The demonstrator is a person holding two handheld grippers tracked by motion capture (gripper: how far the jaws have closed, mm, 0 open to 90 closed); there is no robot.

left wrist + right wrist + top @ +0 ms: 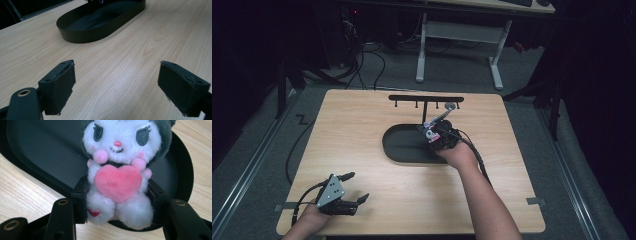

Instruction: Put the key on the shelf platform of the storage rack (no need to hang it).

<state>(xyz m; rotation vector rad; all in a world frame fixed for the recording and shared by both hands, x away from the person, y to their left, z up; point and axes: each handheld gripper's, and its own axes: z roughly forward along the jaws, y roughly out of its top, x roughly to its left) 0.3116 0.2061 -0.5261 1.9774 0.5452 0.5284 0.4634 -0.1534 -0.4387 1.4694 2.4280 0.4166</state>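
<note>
Sitting upright between the clenched jaws of the right gripper (117,220), the small white plush doll with a pink felt heart (120,172) is hanging over the black oval metal tray (37,150), its long axis rising away from the jaws. The doll's ears are cut off. The left gripper (116,87) is resting released, well apart, over the pale wooden table (140,40).

plush toy (120,170): fluffy white pile, grey fuzzy hood, a pink velvety heart, stitched eyes. oval tray (82,35): black, matt, smooth, seemingly metal or plastic. table (140,50): pale wood-grain top, smooth with a slight sheen. left gripper (117,87) pads (62,85): dark, matt, rubbery, roughly cut at the edges. right gripper (120,197) arms: black, satin-smooth, with brass-coloured rivets. hook rack (426,98): thin, black, matt.
</note>
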